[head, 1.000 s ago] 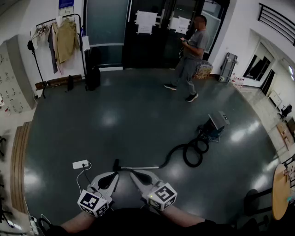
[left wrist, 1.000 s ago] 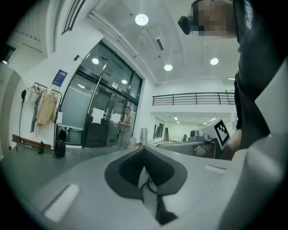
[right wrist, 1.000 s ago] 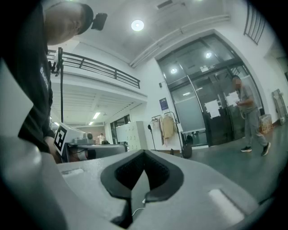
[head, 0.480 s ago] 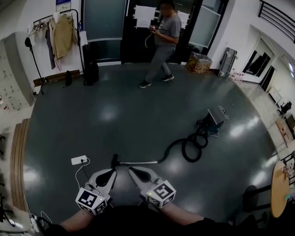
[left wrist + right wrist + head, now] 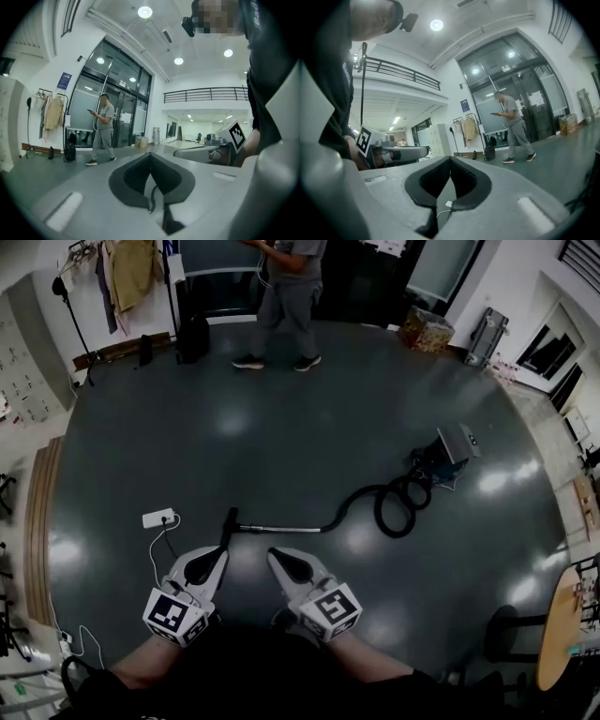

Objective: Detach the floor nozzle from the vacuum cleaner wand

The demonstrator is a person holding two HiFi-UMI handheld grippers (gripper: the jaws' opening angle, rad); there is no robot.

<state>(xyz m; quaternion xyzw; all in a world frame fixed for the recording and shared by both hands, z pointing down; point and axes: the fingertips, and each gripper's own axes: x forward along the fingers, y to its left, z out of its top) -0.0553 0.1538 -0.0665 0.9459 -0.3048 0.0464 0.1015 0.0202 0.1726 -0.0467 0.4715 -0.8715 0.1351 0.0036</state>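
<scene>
Floor nozzle point(image 5: 229, 523) lies on the dark floor point(image 5: 281, 427) just ahead of your left gripper point(image 5: 218, 556), a little beyond its tips and not touching them. It sits on the near end of the wand point(image 5: 281, 530). The wand runs flat to the right across the front of your right gripper point(image 5: 278, 557), and it is clear of that one too. Past the wand's far end the hose point(image 5: 361, 498) bends away and coils beside the vacuum body point(image 5: 448, 454), well off to the right of both tools.

You hold the two grippers low and close to you, angled in toward each other so their tips are near one another. In the left gripper view the jaws are pressed together with nothing between them. The right gripper view shows the same: jaws closed and empty.

A white power strip point(image 5: 159, 517) lies ahead and to the left of your left gripper, apart from the nozzle. Its cable point(image 5: 155, 554) trails back alongside that gripper. The strip also shows low in the right gripper view, under the closed tips.

Far beyond both grippers a person point(image 5: 281, 296) is walking across the room near a coat rack point(image 5: 127, 268). A round table point(image 5: 561, 634) stands well off to the right of your right gripper.
</scene>
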